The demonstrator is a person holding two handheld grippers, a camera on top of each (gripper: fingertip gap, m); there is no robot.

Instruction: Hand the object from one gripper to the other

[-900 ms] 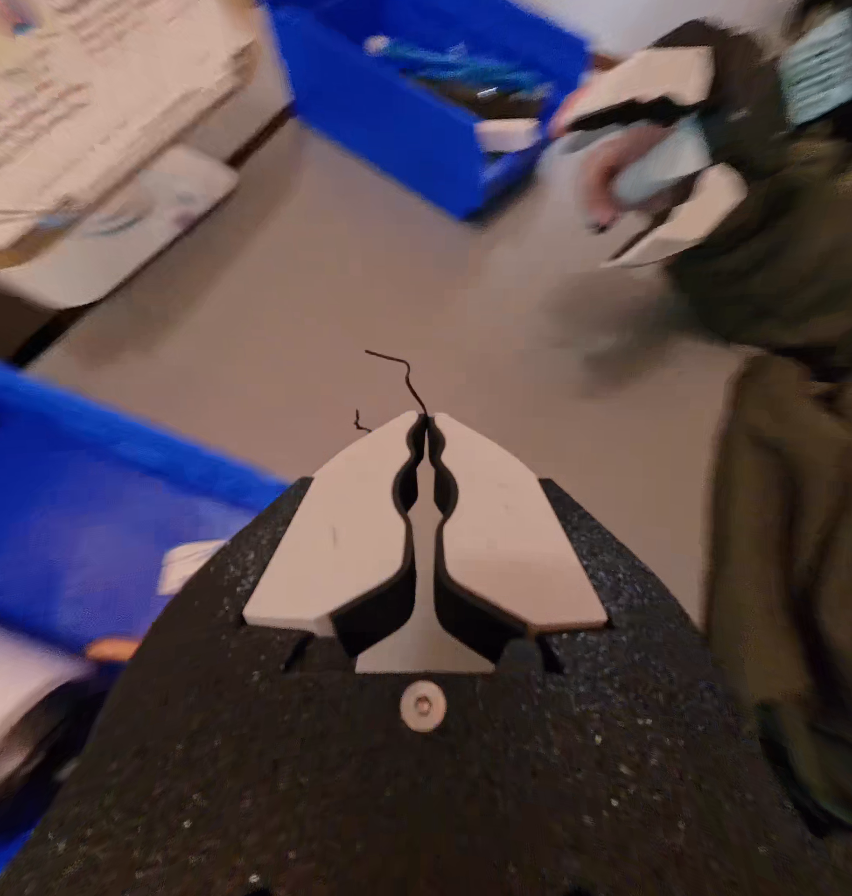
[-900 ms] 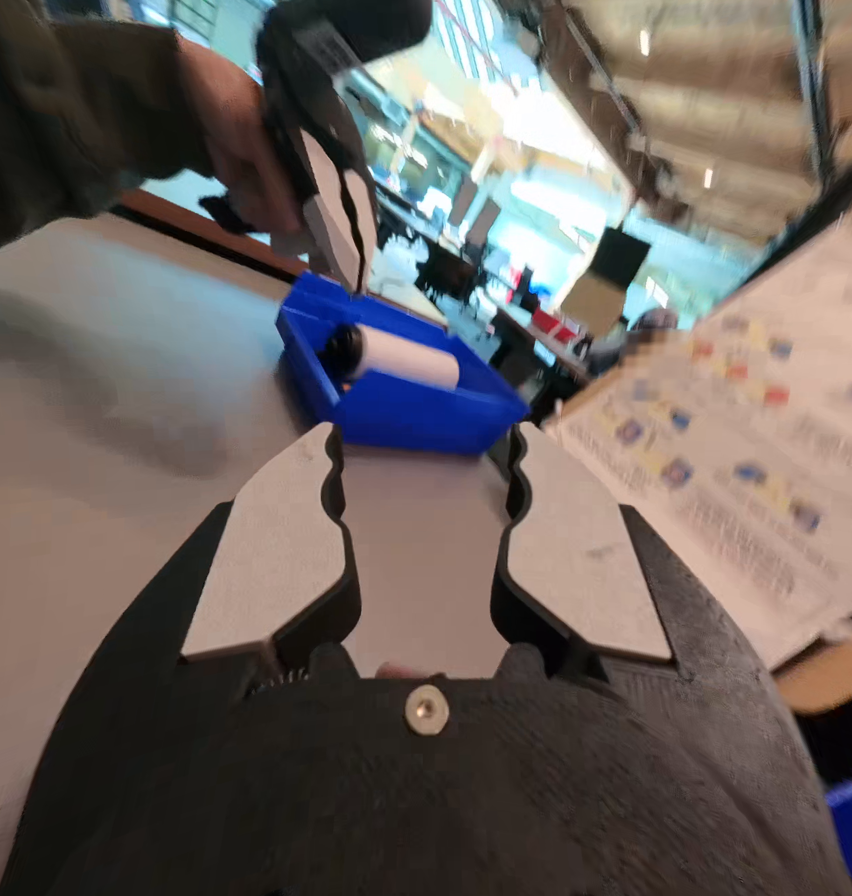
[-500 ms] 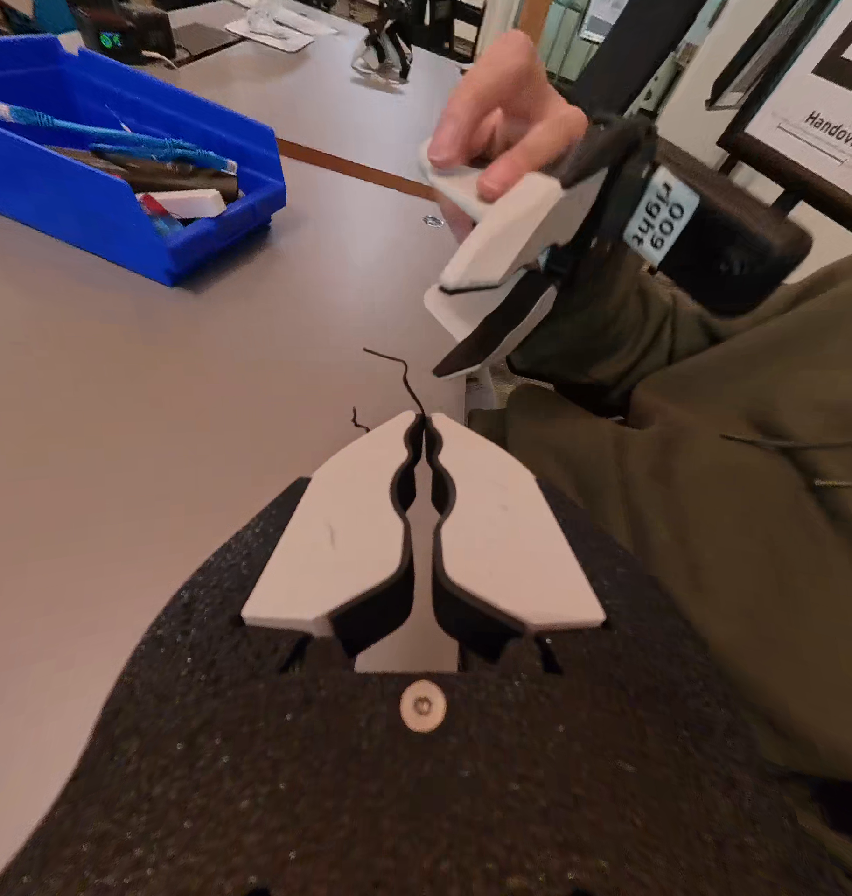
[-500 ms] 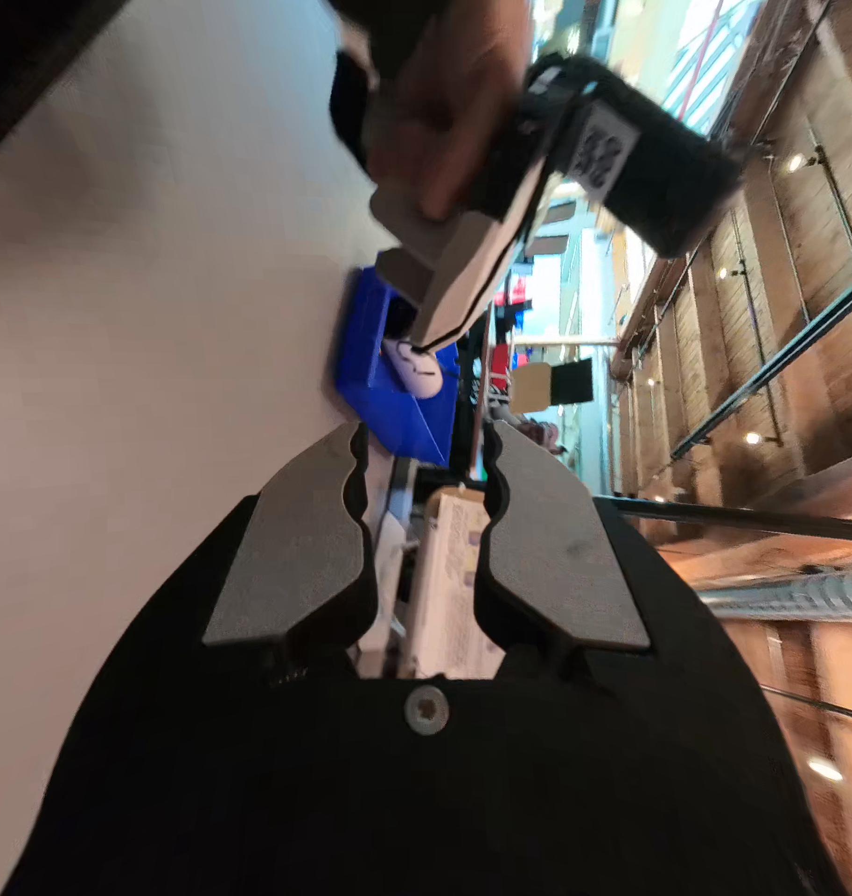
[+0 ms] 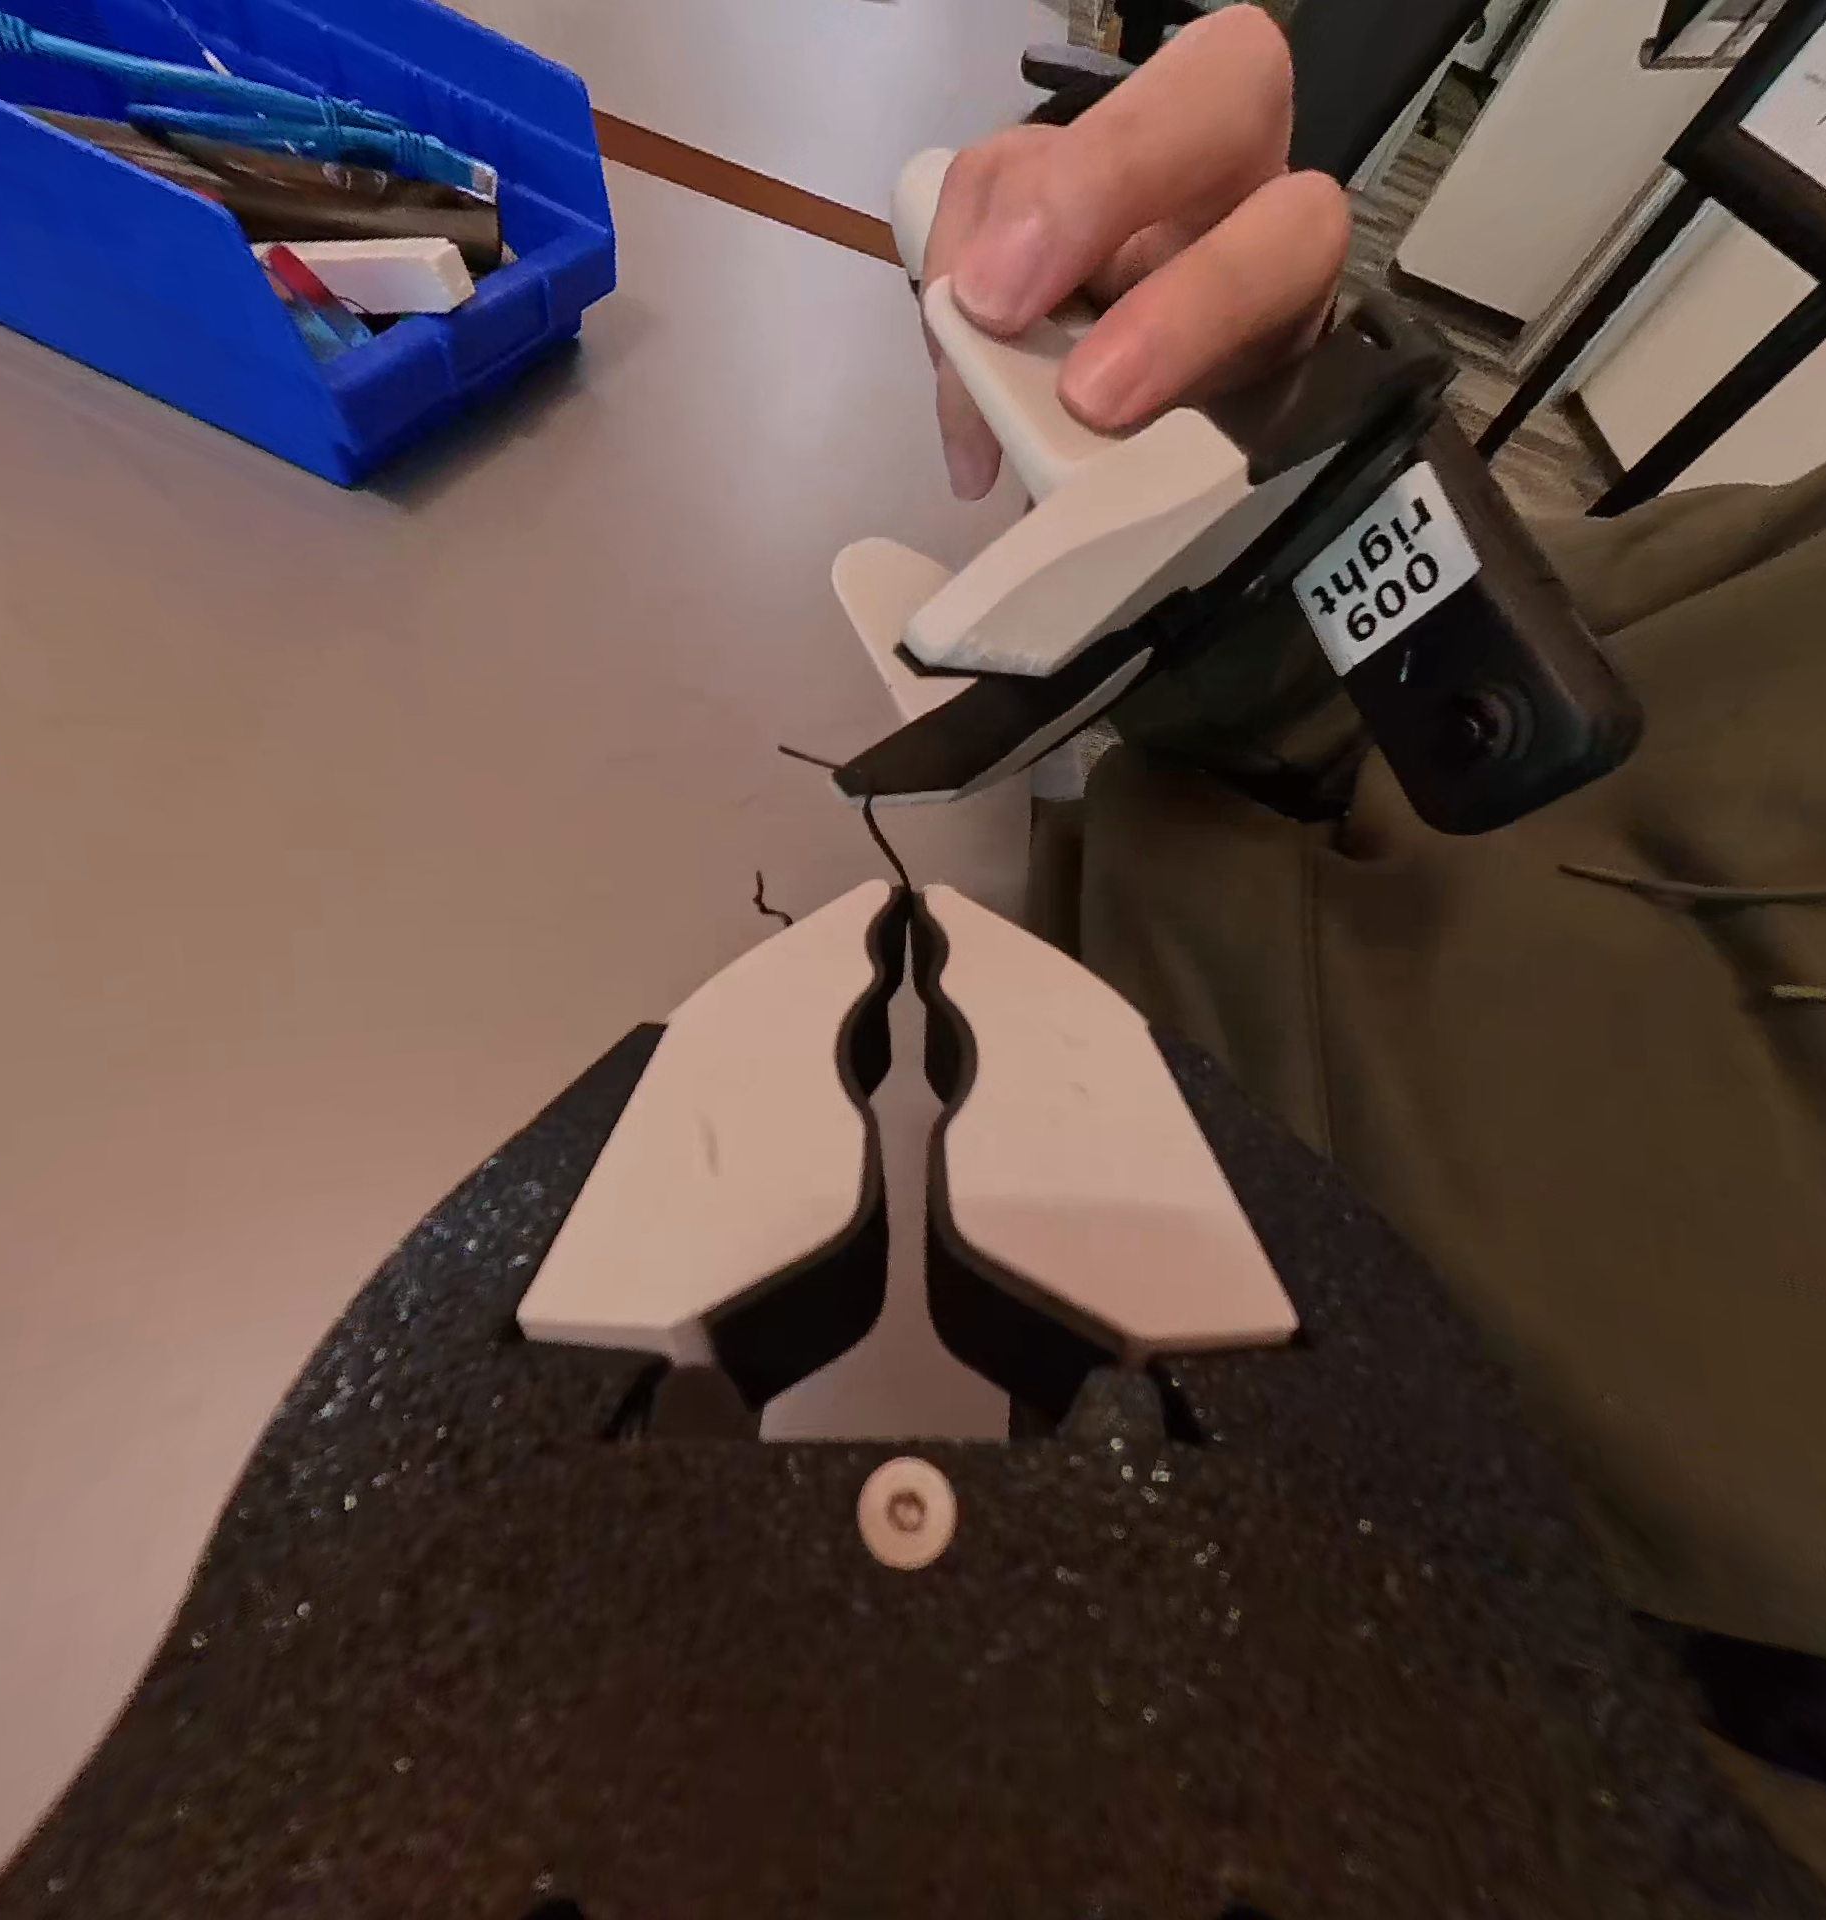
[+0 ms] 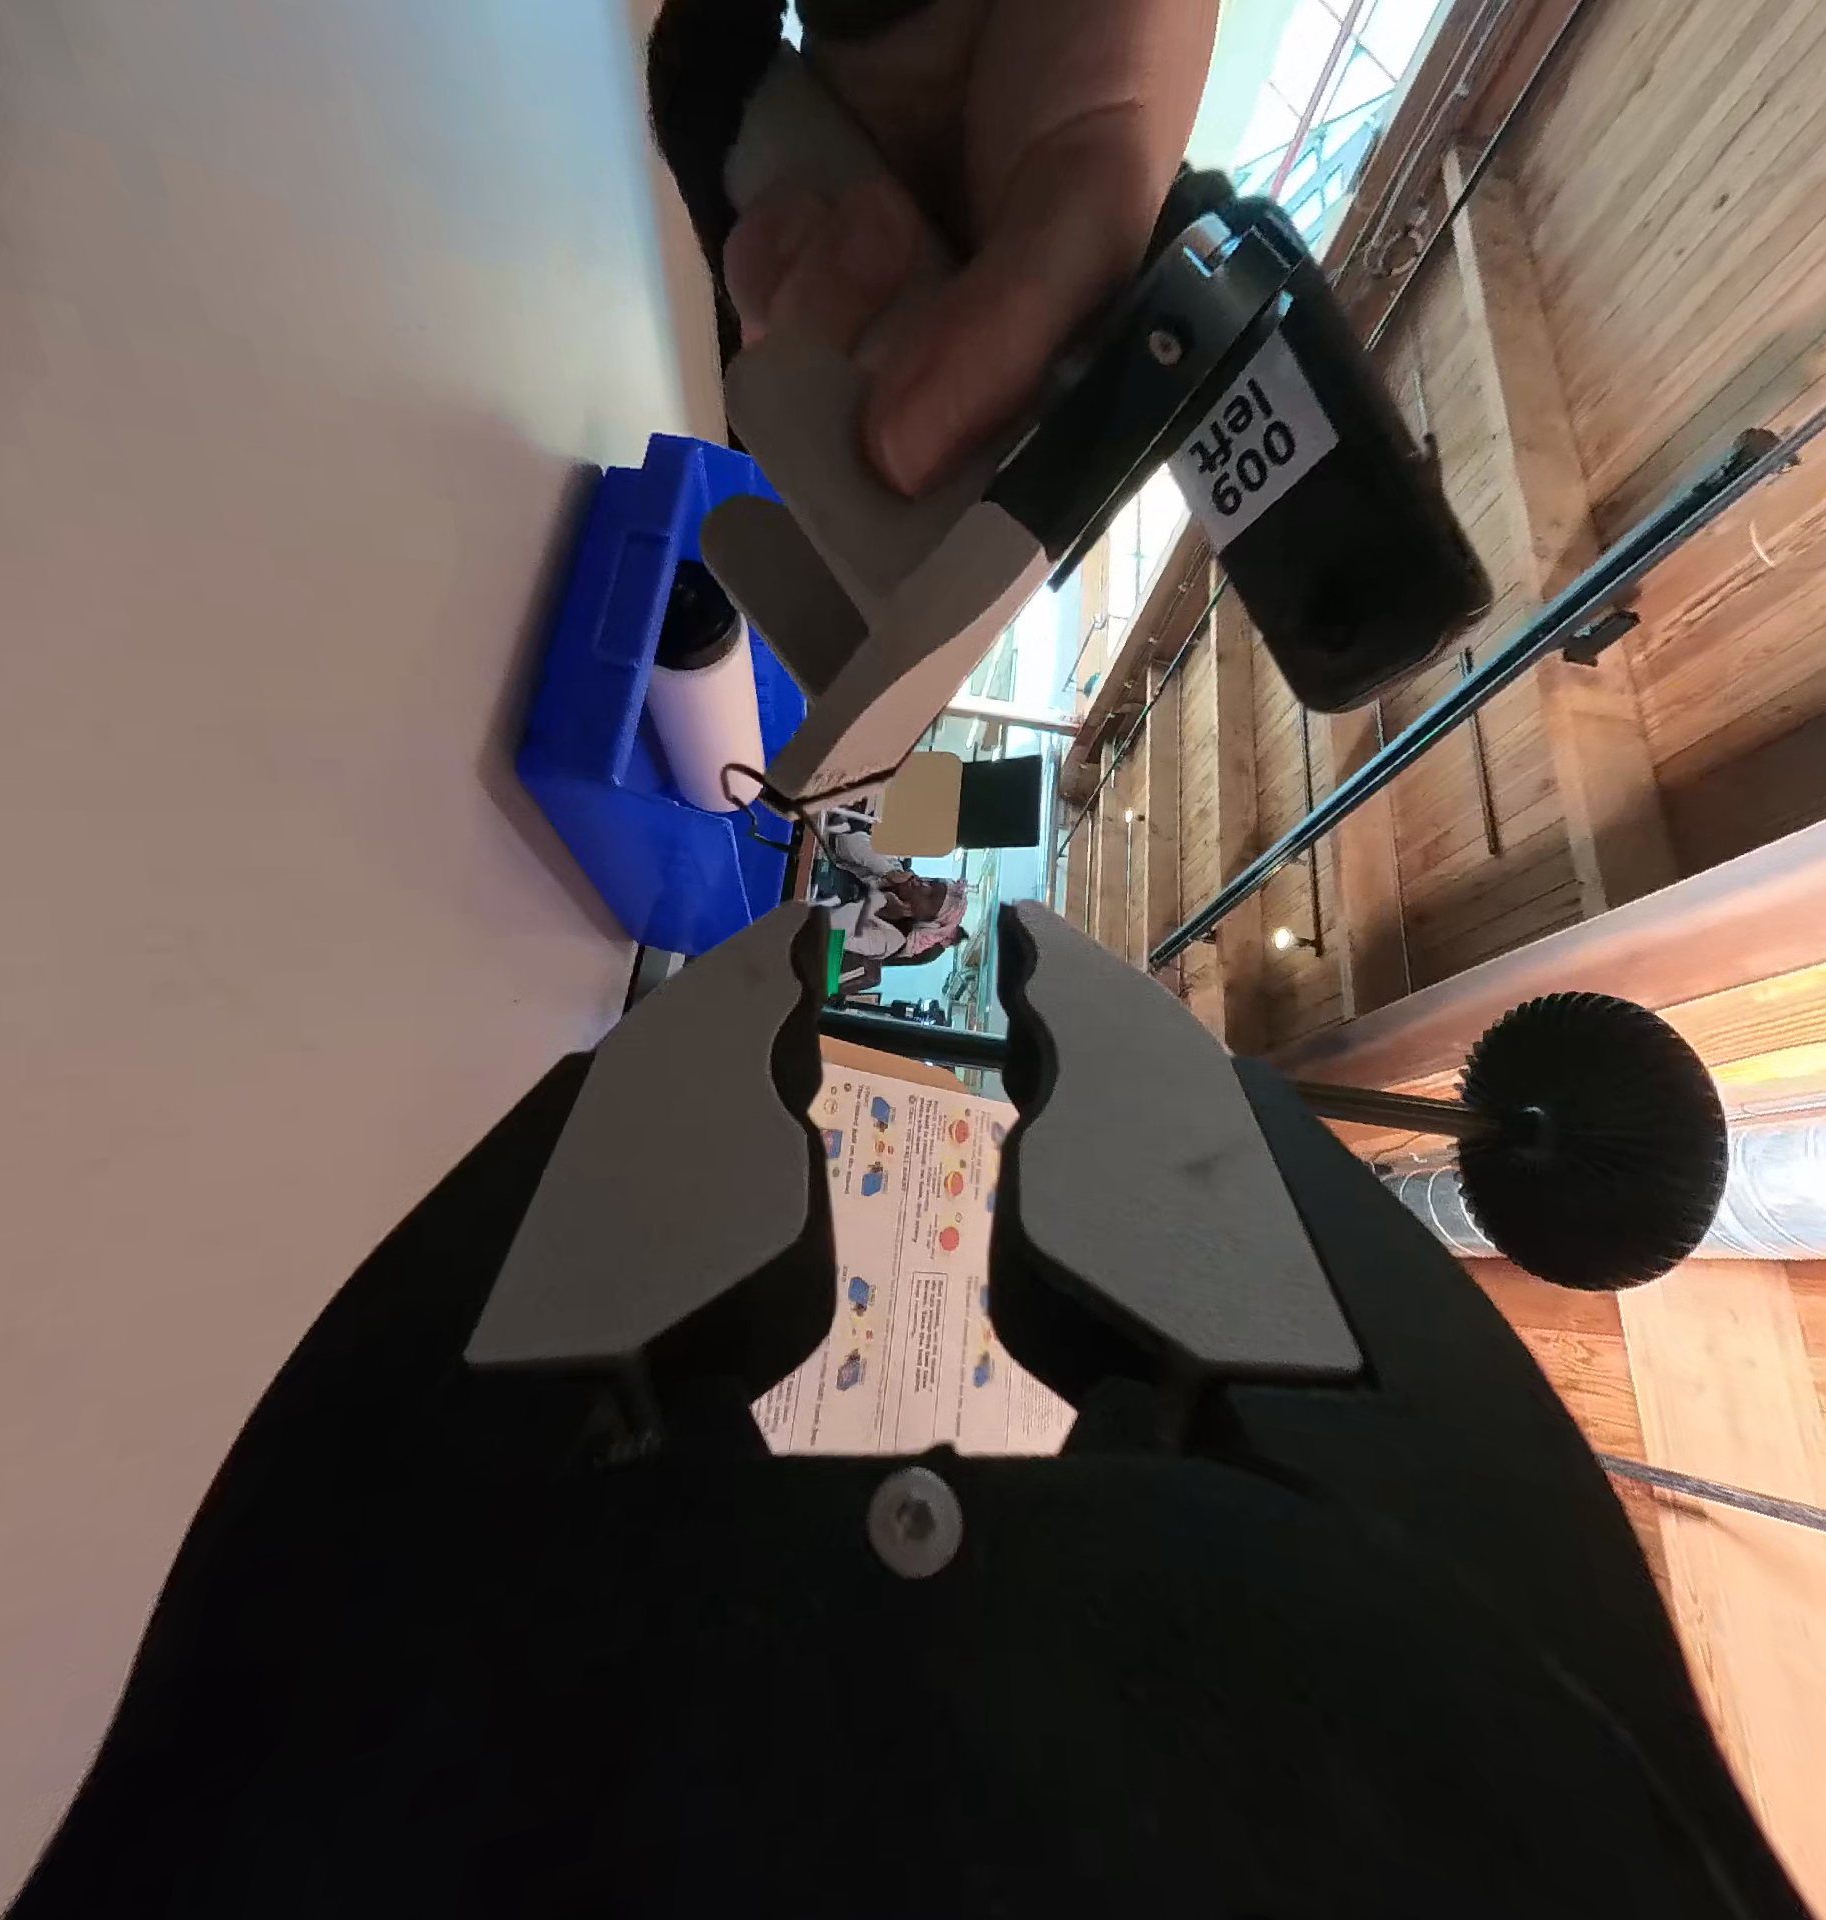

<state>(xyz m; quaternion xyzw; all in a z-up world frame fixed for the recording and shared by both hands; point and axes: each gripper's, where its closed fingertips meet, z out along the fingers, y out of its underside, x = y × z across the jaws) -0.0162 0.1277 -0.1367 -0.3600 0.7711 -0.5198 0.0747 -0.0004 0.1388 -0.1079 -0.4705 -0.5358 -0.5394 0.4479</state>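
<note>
1. here, left gripper (image 5: 907, 902) pinched closed on a thin black wire (image 5: 881, 844), which sticks out past its tips above the bench (image 5: 317, 831).
2. right gripper (image 6: 907, 920) has its jaws parted with nothing between them; its tips sit just beside the wire's free end.
3. blue bin (image 5: 176, 301) of cables at the bench's far left corner.

A grey table (image 5: 369, 727) with a brown edge strip carries blue bins (image 5: 296, 343), while wood-plank walls (image 6: 1667, 364), a black railing (image 6: 1408, 790) and bright windows (image 6: 1023, 644) stand beyond.
</note>
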